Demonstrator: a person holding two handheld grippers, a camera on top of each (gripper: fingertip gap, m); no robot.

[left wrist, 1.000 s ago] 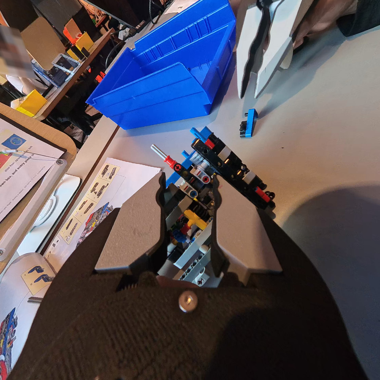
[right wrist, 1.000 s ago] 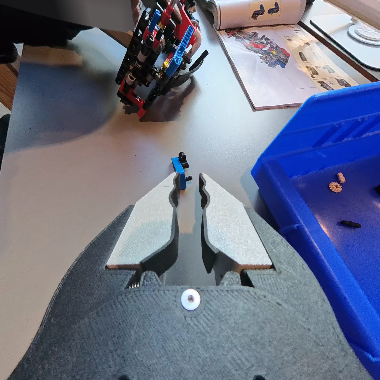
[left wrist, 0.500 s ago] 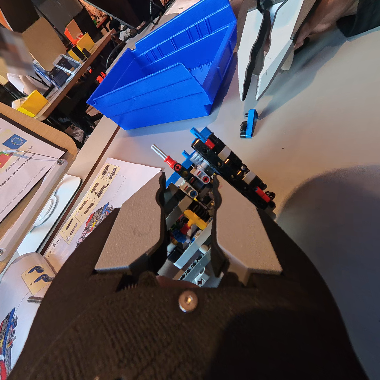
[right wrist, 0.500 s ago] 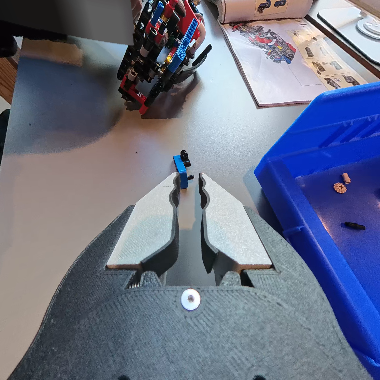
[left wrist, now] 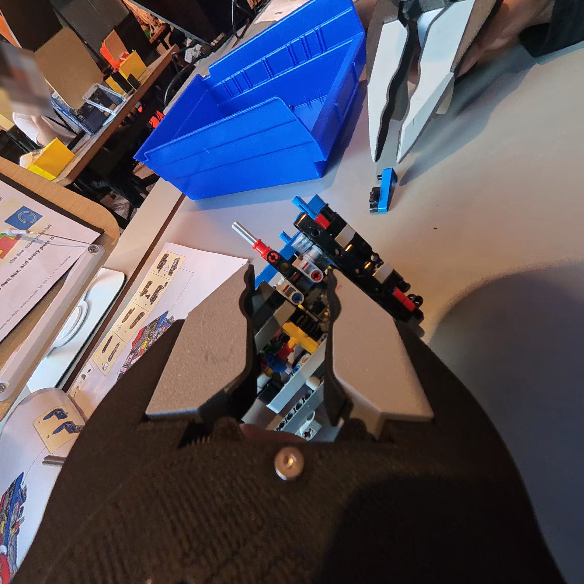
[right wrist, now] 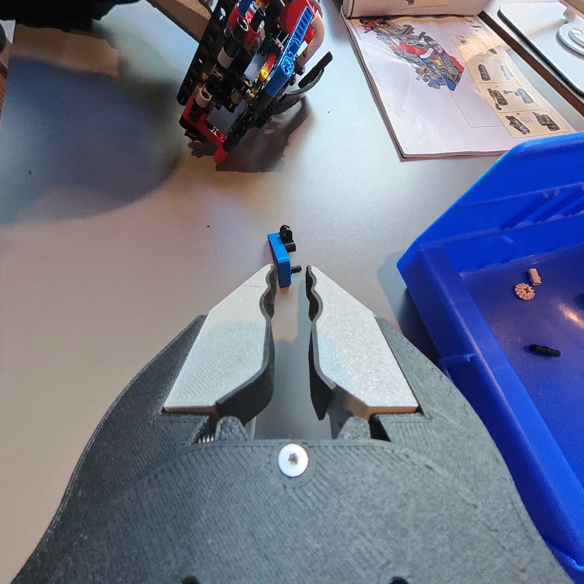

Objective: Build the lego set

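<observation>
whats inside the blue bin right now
On the floor of the blue bin the right wrist view shows a tan gear, a small tan piece beside it and a black pin. The bin runs past the picture's edge and its near wall hides part, so more may be there.

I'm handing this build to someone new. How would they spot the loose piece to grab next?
Start at the blue bin, then look left on the grey table. The small blue beam lies alone before the right gripper, with black pins sticking out.
</observation>
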